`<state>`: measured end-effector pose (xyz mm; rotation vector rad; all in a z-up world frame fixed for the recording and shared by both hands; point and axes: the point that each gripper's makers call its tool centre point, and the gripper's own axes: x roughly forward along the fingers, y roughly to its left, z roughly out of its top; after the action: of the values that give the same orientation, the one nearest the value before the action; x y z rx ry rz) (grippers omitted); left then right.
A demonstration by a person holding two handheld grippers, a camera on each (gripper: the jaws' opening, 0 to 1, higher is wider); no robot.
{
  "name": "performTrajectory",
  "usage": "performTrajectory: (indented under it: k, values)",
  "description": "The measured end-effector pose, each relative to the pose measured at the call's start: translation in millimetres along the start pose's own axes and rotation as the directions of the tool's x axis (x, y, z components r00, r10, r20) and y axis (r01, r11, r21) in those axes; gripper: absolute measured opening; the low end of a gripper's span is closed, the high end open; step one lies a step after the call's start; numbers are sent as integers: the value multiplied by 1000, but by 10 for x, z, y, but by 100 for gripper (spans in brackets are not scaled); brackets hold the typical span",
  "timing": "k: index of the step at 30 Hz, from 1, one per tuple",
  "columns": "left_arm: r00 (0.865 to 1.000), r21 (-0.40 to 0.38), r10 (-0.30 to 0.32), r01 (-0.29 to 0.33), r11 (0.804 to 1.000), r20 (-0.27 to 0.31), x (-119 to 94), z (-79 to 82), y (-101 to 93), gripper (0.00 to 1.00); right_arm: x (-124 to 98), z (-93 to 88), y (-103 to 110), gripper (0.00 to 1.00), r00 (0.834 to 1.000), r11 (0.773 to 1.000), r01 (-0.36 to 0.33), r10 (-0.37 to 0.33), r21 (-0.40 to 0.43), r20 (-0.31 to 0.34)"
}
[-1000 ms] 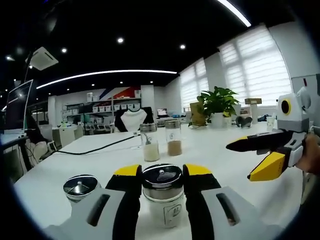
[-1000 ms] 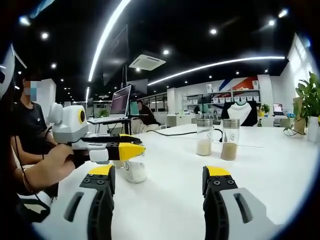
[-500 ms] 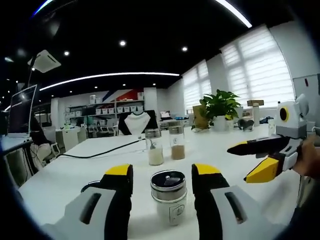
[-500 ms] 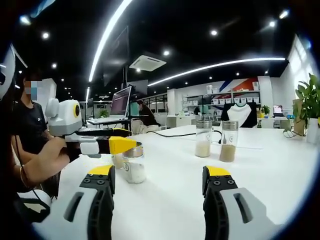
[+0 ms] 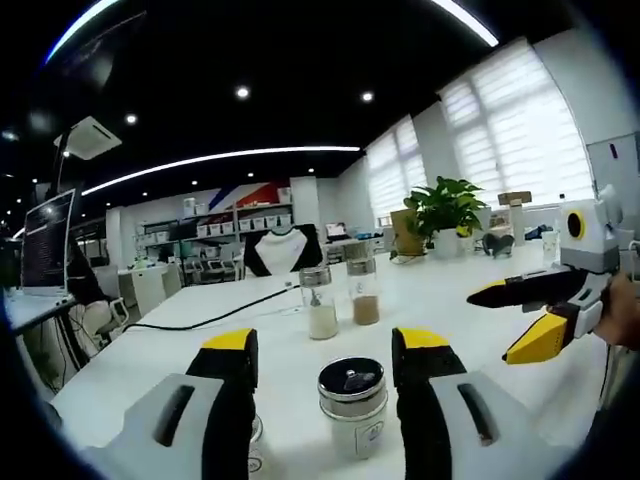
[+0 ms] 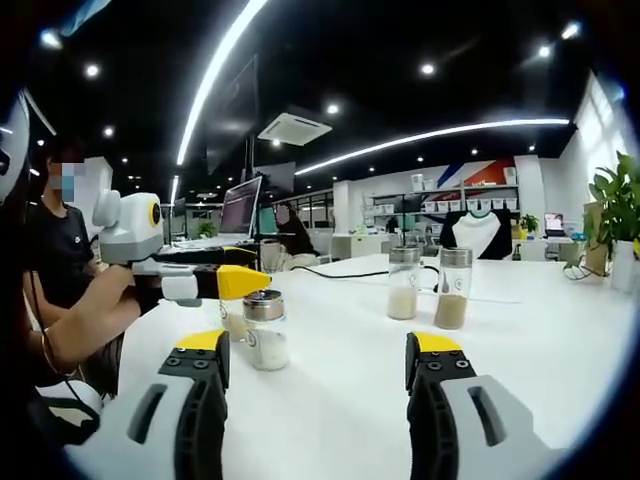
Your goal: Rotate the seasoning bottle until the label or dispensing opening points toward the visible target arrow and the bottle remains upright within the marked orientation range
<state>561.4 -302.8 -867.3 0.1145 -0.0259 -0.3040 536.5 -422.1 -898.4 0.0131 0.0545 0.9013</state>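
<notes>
A short glass seasoning bottle (image 5: 352,408) with a shiny metal lid and pale contents stands upright on the white table (image 5: 300,350). A small label faces the left gripper view. My left gripper (image 5: 325,340) is open, its yellow-tipped jaws wide on either side of the bottle and touching nothing. In the right gripper view the same bottle (image 6: 265,330) sits just right of the left gripper (image 6: 235,270), whose tips hover at about lid height. My right gripper (image 6: 320,345) is open and holds nothing. It also hangs open at the right edge (image 5: 497,322).
Two tall glass bottles (image 5: 321,303) (image 5: 365,293) with beige and brown powder stand farther back. Another lidded jar (image 6: 235,322) sits behind the seasoning bottle. A black cable (image 5: 200,322) crosses the table. A potted plant (image 5: 445,205) is at the far right, and a person (image 6: 60,260) at the left.
My left gripper has spread its jaws and drawn back and up from the seasoning bottle, which now stands free. The right gripper has hardly moved.
</notes>
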Motion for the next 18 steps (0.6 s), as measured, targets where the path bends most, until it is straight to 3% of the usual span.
performTrajectory:
  k: [4,10,18]
  values:
    - [1000,-11,-11,11,1000,-5,50,19,-23,66,-16,8,-2,74,1000,1000,1,-1,5,2]
    - [1000,-65,10,-11,998,-12,116,70,-7,89,-48,11,-30,74,1000,1000,10,-10,6,4]
    - [999,-42,5,-7,999,-46,209,83,-66,89,-130,33,-46,75,1000,1000,10,-10,7,6]
